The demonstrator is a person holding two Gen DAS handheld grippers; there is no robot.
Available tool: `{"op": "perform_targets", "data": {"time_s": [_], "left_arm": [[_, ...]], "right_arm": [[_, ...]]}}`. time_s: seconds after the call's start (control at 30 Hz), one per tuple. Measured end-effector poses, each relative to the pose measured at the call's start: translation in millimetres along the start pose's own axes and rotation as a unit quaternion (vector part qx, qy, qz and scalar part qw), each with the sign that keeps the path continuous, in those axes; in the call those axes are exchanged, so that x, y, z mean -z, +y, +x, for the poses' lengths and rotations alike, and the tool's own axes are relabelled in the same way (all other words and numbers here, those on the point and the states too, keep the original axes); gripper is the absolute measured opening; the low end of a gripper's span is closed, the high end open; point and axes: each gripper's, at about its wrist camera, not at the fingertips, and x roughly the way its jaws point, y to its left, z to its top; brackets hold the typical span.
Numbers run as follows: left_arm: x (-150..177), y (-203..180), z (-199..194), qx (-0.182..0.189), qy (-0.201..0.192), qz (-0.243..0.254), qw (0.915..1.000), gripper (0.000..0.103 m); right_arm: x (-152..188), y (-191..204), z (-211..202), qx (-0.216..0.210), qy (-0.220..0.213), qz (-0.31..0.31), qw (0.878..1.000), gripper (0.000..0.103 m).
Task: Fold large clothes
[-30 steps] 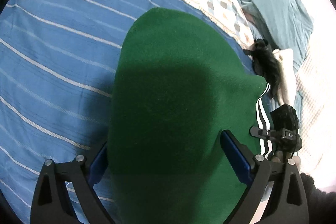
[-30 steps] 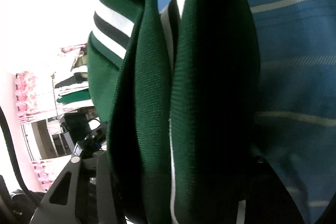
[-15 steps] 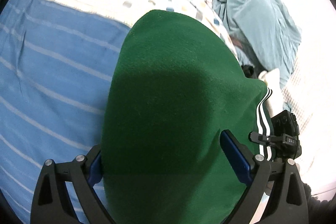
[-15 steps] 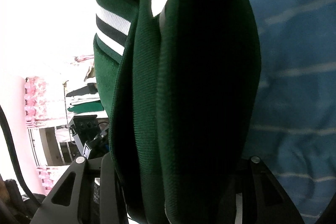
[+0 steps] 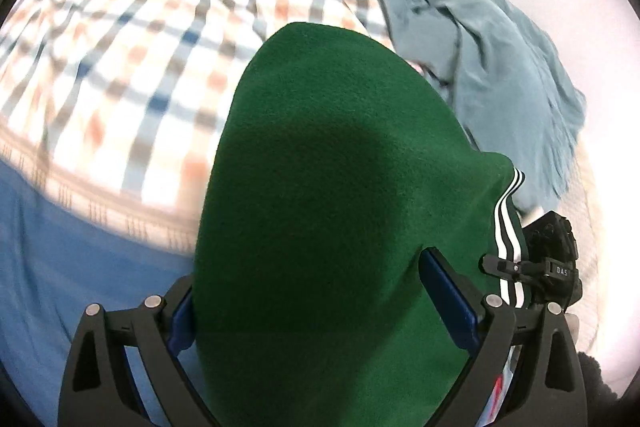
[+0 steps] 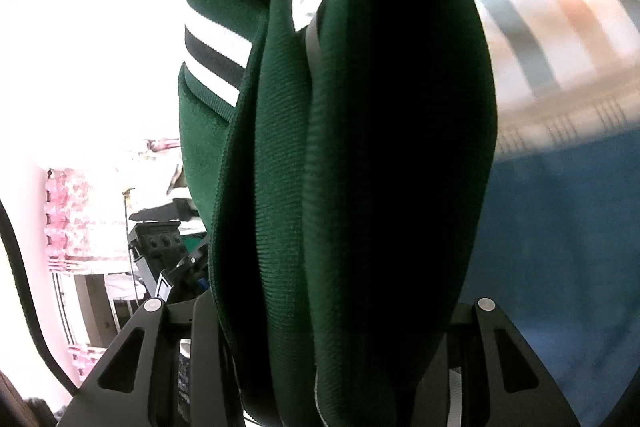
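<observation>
A dark green garment (image 5: pixel 332 211) with white stripes at its hem fills the middle of both views. My left gripper (image 5: pixel 320 307) is shut on a thick folded bundle of it, the cloth bulging out between the blue pads. My right gripper (image 6: pixel 332 331) is shut on several stacked layers of the same garment (image 6: pixel 360 147), whose striped ribbed band (image 6: pixel 216 47) hangs at the left. The garment is held above a blue striped bedsheet (image 5: pixel 60 267). The right gripper's body (image 5: pixel 548 259) shows at the left view's right edge.
A checked blanket (image 5: pixel 120 47) lies beyond the blue sheet. A pale blue garment (image 5: pixel 480 39) is crumpled at the back right by the white wall. In the right wrist view, a bright room with pink shelving (image 6: pixel 68 227) is at the left.
Both grippers have lifted and tilted up with the green garment; the blue sheet has dropped low in view and the checked blanket and wall now fill the background.
</observation>
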Motion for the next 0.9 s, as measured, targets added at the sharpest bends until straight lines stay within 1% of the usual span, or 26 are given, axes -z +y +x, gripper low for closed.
{"op": "perform_targets", "data": {"time_s": [0.1,0.17,0.2,0.27,0.33,0.37,0.43,0.47,0.5,0.57,0.6,0.63,0.67,0.7,0.73,0.77,0.8,0.83,0.87,0.9], "left_arm": [[-38.1,23.4,25.6,-0.010,-0.003,-0.002,0.9999,0.097],[-64.2,44.5,53.8,-0.018,0.000,-0.008,0.9998,0.097],[-70.4,51.0,61.0,-0.022,0.001,-0.010,0.9997,0.097],[-85.8,76.2,90.0,-0.031,0.008,-0.024,0.9992,0.097],[-92.0,95.4,106.3,-0.043,0.014,-0.029,0.9985,0.097],[-91.4,104.0,117.0,-0.053,0.014,-0.024,0.9982,0.097],[-89.4,109.9,126.3,-0.048,0.017,-0.024,0.9984,0.097],[-83.7,108.7,129.5,-0.051,0.013,-0.013,0.9985,0.098],[-79.6,106.0,130.4,-0.055,0.007,-0.001,0.9985,0.099],[-75.1,104.3,131.2,-0.070,-0.008,0.018,0.9974,0.101],[-72.0,105.3,131.9,-0.076,-0.013,0.023,0.9968,0.101],[-71.6,106.2,130.3,-0.080,-0.013,0.018,0.9965,0.101],[-79.7,105.7,131.6,-0.086,-0.012,0.015,0.9961,0.101],[-80.9,97.9,126.6,-0.104,-0.010,0.023,0.9942,0.100],[-83.6,92.4,124.7,-0.118,-0.011,0.028,0.9926,0.100],[-82.1,82.2,117.1,-0.141,-0.018,0.040,0.9890,0.100],[-78.9,73.1,110.0,-0.157,-0.024,0.055,0.9858,0.100],[-72.4,62.8,99.7,-0.177,-0.033,0.069,0.9812,0.100],[-65.6,53.0,90.3,-0.198,-0.043,0.083,0.9758,0.100],[-58.9,45.5,82.4,-0.211,-0.051,0.092,0.9719,0.100]], "right_arm": [[-57.0,4.8,28.2,0.000,0.000,-0.003,1.000,0.045],[-99.9,3.4,48.6,0.001,0.002,-0.003,1.000,0.045],[-120.0,0.5,61.4,0.006,0.005,-0.002,1.000,0.045],[-149.1,-17.7,77.0,0.015,0.014,0.001,1.000,0.045],[-178.6,-33.9,101.2,0.034,0.027,0.005,0.999,0.045],[-185.9,-37.0,111.6,0.045,0.031,0.008,0.998,0.045],[-201.3,-56.2,122.6,0.069,0.037,0.023,0.997,0.047],[-203.6,-61.2,124.5,0.071,0.041,0.025,0.996,0.049],[-204.0,-63.1,124.7,0.076,0.042,0.020,0.996,0.054],[-197.3,-61.4,122.9,0.096,0.040,0.008,0.995,0.060],[-195.6,-59.9,121.3,0.105,0.039,0.007,0.994,0.069],[-193.4,-58.0,118.8,0.124,0.037,0.003,0.992,0.078],[-202.8,-55.3,114.0,0.150,0.028,-0.006,0.988,0.081],[-195.1,-40.8,116.2,0.180,0.019,-0.018,0.983,0.086],[-189.5,-29.8,110.5,0.222,0.006,-0.039,0.974,0.091],[-184.0,-18.6,107.5,0.254,-0.006,-0.054,0.966,0.091],[-175.7,-4.4,104.0,0.295,-0.021,-0.075,0.952,0.091],[-162.6,13.8,100.3,0.349,-0.039,-0.106,0.930,0.091],[-157.5,24.4,98.7,0.382,-0.050,-0.125,0.915,0.091],[-147.6,34.8,97.1,0.415,-0.061,-0.146,0.896,0.091]]}}
